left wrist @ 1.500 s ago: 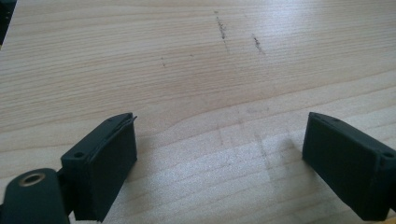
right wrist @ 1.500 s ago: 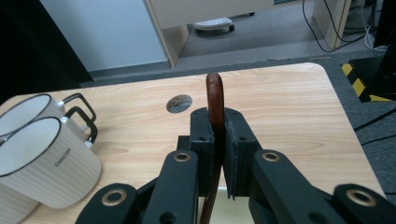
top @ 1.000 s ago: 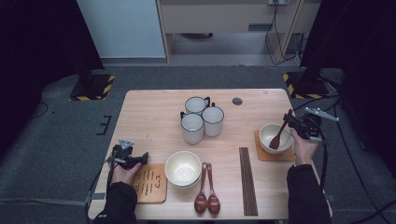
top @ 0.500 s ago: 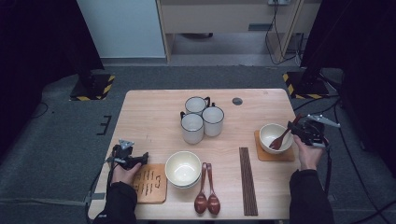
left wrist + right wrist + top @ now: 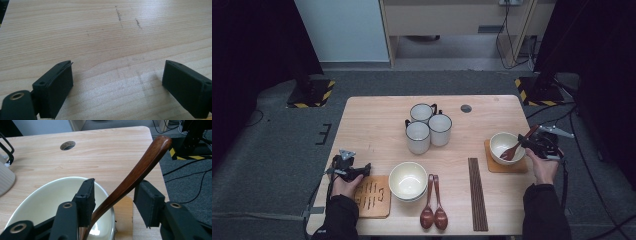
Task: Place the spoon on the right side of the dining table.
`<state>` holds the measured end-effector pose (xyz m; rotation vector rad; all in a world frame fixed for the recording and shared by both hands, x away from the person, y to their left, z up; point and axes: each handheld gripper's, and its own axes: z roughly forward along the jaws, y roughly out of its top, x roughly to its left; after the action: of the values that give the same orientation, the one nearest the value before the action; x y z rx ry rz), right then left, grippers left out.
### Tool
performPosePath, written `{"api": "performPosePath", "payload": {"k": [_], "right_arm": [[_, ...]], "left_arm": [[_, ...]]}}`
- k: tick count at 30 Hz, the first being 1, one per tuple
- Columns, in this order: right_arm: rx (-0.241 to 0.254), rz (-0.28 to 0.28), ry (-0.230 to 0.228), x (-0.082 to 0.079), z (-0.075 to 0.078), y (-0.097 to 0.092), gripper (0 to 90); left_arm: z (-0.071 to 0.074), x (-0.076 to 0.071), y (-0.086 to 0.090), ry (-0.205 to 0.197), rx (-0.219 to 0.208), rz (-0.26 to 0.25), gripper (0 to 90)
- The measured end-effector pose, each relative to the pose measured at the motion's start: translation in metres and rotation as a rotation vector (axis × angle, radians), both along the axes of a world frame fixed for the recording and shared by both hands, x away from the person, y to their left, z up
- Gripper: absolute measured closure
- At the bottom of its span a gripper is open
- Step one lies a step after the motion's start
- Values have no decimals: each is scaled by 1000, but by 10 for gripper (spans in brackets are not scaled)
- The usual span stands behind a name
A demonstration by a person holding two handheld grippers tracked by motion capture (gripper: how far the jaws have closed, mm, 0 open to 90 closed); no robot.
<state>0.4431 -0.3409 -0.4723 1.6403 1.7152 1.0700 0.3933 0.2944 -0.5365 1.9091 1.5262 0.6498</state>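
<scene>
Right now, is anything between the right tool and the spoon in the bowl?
Nothing visible: the spoon leans in the bowl, its handle between the right tool's just-opening jaws.

Wooden bench (image 5: pixel 377 120), contents: three white mugs (image 5: pixel 428 127) grouped at centre; cream bowl (image 5: pixel 408 180) near front; two brown spoons (image 5: pixel 433 202) beside it; dark chopsticks (image 5: pixel 477 194); bowl (image 5: pixel 504 147) on coaster (image 5: pixel 507 166), wooden spoon (image 5: pixel 515 146) laid in it; engraved wooden coaster (image 5: pixel 372 196) at front left.

We see a light wooden table (image 5: pixel 377 120) on grey carpet floor (image 5: pixel 272 165), a pale cabinet (image 5: pixel 452 20) beyond, black-and-yellow striped stand bases (image 5: pixel 309 95) at either far corner.
</scene>
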Motion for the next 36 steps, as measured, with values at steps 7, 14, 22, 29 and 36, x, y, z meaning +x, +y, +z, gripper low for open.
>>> {"api": "performPosePath", "payload": {"k": [7,14,22,29,36], "right_arm": [[0,5,10,0,-1,2,429],[8,-1,29,0,-2,1,397],[10,22,46,-1,-2,4,325],[5,22,61,-4,1,6,290],[-9,27,69,-8,5,7,269]], "left_arm": [[0,0,0,0,0,0,85],[0,0,0,0,0,0,85],[0,0,0,0,0,0,84],[0,0,0,0,-1,0,85],[0,0,0,0,0,0,84]]}}
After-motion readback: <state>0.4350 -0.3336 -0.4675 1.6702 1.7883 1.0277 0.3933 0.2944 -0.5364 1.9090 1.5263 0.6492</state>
